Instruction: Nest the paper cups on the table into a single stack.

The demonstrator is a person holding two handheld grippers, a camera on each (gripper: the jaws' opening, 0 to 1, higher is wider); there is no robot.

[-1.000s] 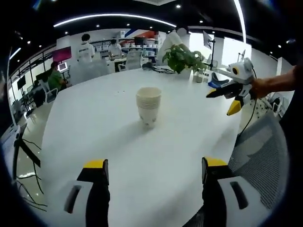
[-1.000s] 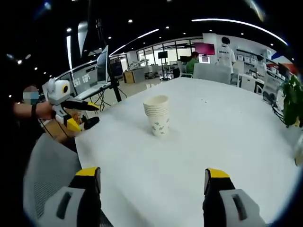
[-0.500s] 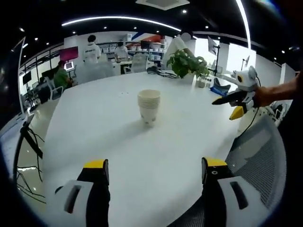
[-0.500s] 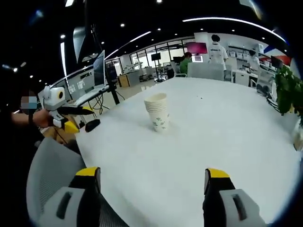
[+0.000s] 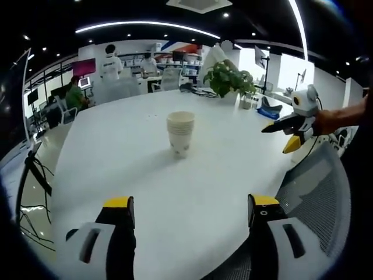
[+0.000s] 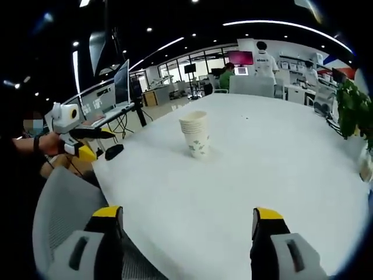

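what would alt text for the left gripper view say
A single stack of paper cups stands upright on a white table, apart from both grippers. The left gripper is open below; the right gripper hangs past the table's edge.

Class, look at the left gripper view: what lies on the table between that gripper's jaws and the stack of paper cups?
Nothing: in the left gripper view, bare white table separates the left gripper from the stack of paper cups.
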